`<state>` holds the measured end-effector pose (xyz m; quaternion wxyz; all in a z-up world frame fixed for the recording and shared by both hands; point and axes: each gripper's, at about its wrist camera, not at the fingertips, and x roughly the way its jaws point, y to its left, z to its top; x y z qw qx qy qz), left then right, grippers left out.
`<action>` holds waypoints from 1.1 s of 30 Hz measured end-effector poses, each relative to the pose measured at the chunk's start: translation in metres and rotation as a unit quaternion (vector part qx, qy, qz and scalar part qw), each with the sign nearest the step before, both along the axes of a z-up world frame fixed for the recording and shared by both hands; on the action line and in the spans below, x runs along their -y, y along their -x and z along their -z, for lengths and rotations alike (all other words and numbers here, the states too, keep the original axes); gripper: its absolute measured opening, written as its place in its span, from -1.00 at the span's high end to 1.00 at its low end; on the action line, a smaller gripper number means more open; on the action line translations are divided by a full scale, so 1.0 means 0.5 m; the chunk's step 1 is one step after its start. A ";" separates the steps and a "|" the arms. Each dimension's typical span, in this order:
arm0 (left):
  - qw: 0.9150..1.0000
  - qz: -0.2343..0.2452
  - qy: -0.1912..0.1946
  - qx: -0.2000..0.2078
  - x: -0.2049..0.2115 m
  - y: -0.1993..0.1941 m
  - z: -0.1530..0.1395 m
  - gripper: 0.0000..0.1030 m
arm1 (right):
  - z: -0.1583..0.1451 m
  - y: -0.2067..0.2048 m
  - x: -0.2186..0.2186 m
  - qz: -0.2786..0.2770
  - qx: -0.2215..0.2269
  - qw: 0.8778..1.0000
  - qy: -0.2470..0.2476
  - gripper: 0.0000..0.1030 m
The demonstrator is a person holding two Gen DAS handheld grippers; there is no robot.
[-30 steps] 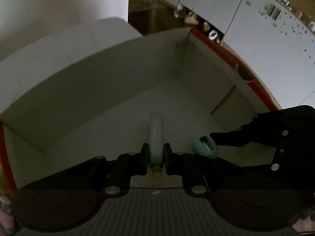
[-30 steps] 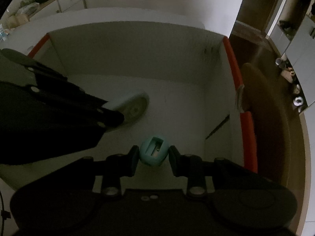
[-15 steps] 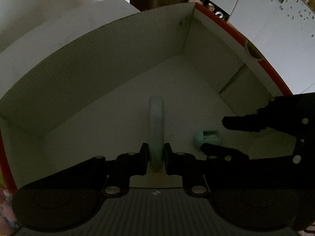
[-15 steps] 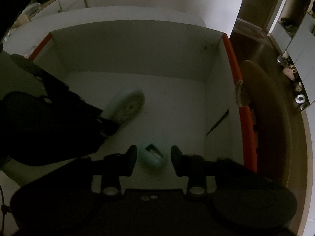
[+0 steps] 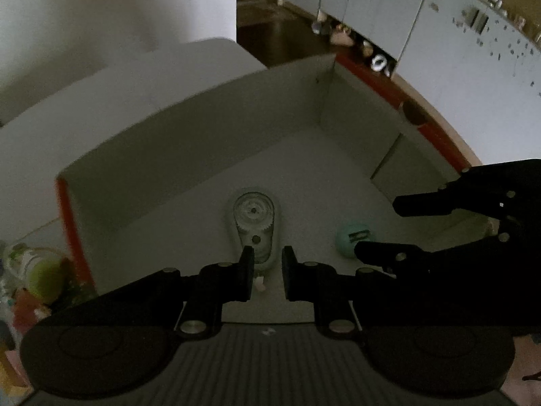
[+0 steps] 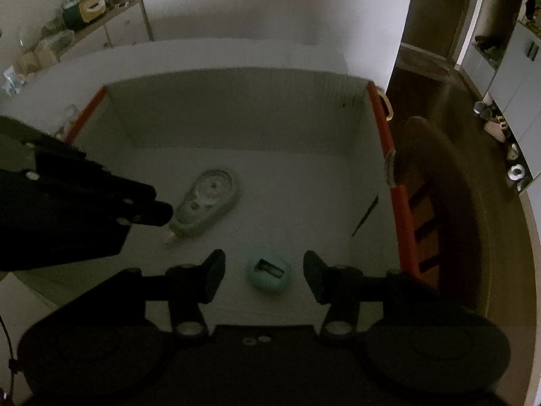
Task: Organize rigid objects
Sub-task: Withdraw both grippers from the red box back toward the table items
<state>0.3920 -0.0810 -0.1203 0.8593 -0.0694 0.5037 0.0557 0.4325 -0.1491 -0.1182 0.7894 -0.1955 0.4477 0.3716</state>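
The left hand-held gripper has its jaws narrow and grips nothing. The pale tape dispenser lies flat on the floor of the white box, just past the fingertips. To its right lies the teal sharpener, between the fingers of the right hand-held gripper and untouched by them; these jaws have just been opening and stand wide.
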 end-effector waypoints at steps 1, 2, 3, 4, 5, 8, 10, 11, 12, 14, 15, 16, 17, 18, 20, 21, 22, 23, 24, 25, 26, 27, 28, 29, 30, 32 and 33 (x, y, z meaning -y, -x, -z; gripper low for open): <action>1.000 0.000 -0.002 0.006 0.001 0.011 -0.010 0.69 | -0.006 0.008 0.003 -0.001 0.002 1.000 -0.004 0.00; 1.000 -0.001 -0.005 0.014 0.009 0.024 -0.014 0.69 | -0.014 0.016 0.005 -0.002 0.004 1.000 -0.008 -0.01; 1.000 -0.001 -0.007 0.022 0.011 0.037 -0.024 0.69 | -0.020 0.022 0.010 -0.003 0.006 1.000 -0.013 -0.02; 1.000 -0.001 -0.008 0.030 0.012 0.052 -0.034 0.69 | -0.028 0.030 0.012 -0.004 0.008 1.000 -0.018 -0.02; 0.999 -0.003 -0.008 0.036 0.009 0.069 -0.054 0.69 | -0.037 0.037 0.014 -0.005 0.010 1.000 -0.023 -0.02; 0.998 -0.008 -0.010 0.057 0.010 0.102 -0.080 0.69 | -0.059 0.059 0.024 -0.007 0.016 0.999 -0.035 -0.02; 0.997 -0.010 -0.012 0.070 0.015 0.109 -0.093 0.69 | -0.075 0.075 0.024 -0.011 0.020 0.999 -0.042 -0.02; 0.997 -0.010 -0.013 0.077 0.015 0.124 -0.104 0.69 | -0.084 0.084 0.026 -0.013 0.025 0.999 -0.045 -0.02; 0.996 -0.009 -0.012 0.084 0.015 0.131 -0.109 0.69 | -0.092 0.093 0.027 -0.013 0.029 0.998 -0.048 -0.02; 0.995 -0.009 -0.013 0.094 0.018 0.137 -0.114 0.69 | -0.108 0.109 0.022 -0.013 0.034 0.998 -0.055 -0.12; 0.995 -0.010 -0.013 0.100 0.016 0.148 -0.120 0.69 | -0.116 0.118 0.022 -0.012 0.039 0.997 -0.059 -0.25; 0.994 -0.012 -0.013 0.106 0.013 0.163 -0.128 0.69 | -0.120 0.129 0.018 -0.012 0.044 0.997 -0.061 -0.28; 0.994 -0.013 -0.014 0.111 0.008 0.172 -0.130 0.69 | -0.125 0.140 0.012 -0.012 0.049 0.997 -0.063 -0.28; 0.993 -0.014 -0.016 0.116 0.005 0.188 -0.138 0.69 | -0.131 0.150 0.010 -0.012 0.053 0.996 -0.065 -0.28; 0.992 -0.013 -0.020 0.126 -0.001 0.206 -0.146 0.69 | -0.140 0.169 0.006 -0.010 0.057 0.996 -0.069 -0.29; 0.991 -0.014 -0.022 0.132 -0.005 0.221 -0.153 0.69 | -0.144 0.180 0.004 -0.008 0.058 0.996 -0.072 -0.31; 0.990 -0.013 -0.024 0.137 -0.007 0.226 -0.154 0.69 | -0.146 0.188 0.001 -0.005 0.060 0.995 -0.074 -0.32; 0.989 -0.012 -0.026 0.142 -0.012 0.240 -0.159 0.69 | -0.150 0.199 -0.003 -0.003 0.062 0.995 -0.076 -0.32; 0.989 -0.012 -0.028 0.146 -0.016 0.251 -0.162 0.69 | -0.153 0.208 -0.007 0.000 0.064 0.995 -0.079 -0.33; 0.988 -0.011 -0.029 0.150 -0.022 0.263 -0.165 0.69 | -0.157 0.219 -0.012 0.003 0.065 0.994 -0.082 -0.34; 0.988 -0.010 -0.029 0.151 -0.025 0.272 -0.166 0.68 | -0.159 0.230 -0.017 0.007 0.066 0.994 -0.085 -0.36; 0.988 -0.009 -0.029 0.153 -0.030 0.284 -0.168 0.68 | -0.163 0.241 -0.021 0.011 0.067 0.994 -0.087 -0.36; 0.987 -0.007 -0.028 0.155 -0.035 0.295 -0.169 0.68 | -0.166 0.254 -0.025 0.016 0.067 0.993 -0.092 -0.38; 0.987 -0.004 -0.028 0.157 -0.039 0.309 -0.171 0.68 | -0.168 0.265 -0.029 0.023 0.066 0.993 -0.096 -0.49; 0.987 -0.001 -0.029 0.158 -0.043 0.321 -0.171 0.68 | -0.169 0.278 -0.034 0.029 0.066 0.992 -0.100 -0.56; 0.986 0.003 -0.034 0.161 -0.051 0.342 -0.171 0.68 | -0.173 0.306 -0.043 0.034 0.069 0.991 -0.108 -0.56; 0.986 0.004 -0.037 0.161 -0.056 0.355 -0.171 0.67 | -0.173 0.321 -0.049 0.034 0.070 0.991 -0.110 -0.58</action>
